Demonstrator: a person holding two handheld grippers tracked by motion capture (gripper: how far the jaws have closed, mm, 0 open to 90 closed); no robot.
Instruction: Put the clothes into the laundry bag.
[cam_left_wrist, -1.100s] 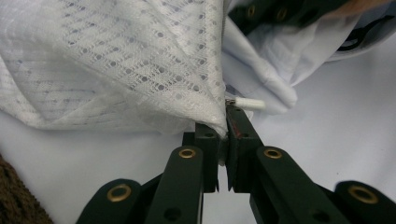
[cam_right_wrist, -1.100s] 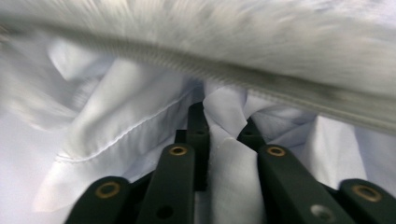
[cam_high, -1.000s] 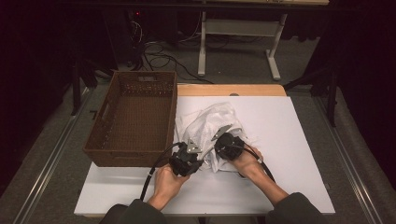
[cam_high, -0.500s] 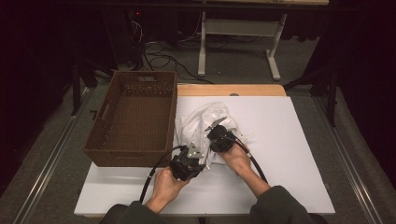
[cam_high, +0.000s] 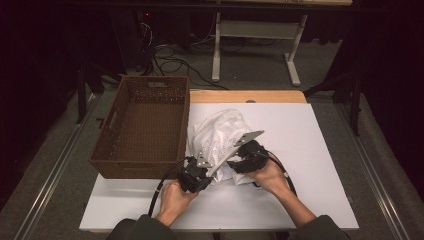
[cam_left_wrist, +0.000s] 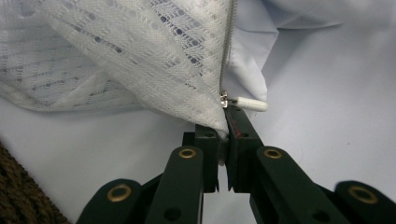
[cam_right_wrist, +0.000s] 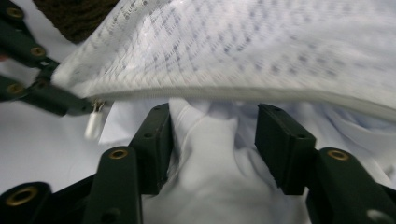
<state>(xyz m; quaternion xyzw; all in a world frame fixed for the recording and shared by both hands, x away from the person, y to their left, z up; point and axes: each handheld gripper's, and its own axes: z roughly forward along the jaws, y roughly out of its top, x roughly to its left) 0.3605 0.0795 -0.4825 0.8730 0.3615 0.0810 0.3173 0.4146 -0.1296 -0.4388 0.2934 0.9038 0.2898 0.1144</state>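
Pinching the mesh laundry bag (cam_left_wrist: 140, 56) at its zipper end beside the basket (cam_high: 145, 125), the left gripper (cam_left_wrist: 223, 135) is risking tearing loose while the right gripper (cam_right_wrist: 212, 140), jaws just opening, is straddling the white garment (cam_right_wrist: 210, 186) unclamped.

The wicker basket (cam_high: 142, 127) walls off the left of the table (cam_high: 320, 150), its rim close beside the mesh laundry bag (cam_high: 220, 132), leaving only a narrow gap there. Right of the bag the white tabletop lies bare and wide. The front strip is taken by both hands and trailing cables (cam_high: 160, 187)
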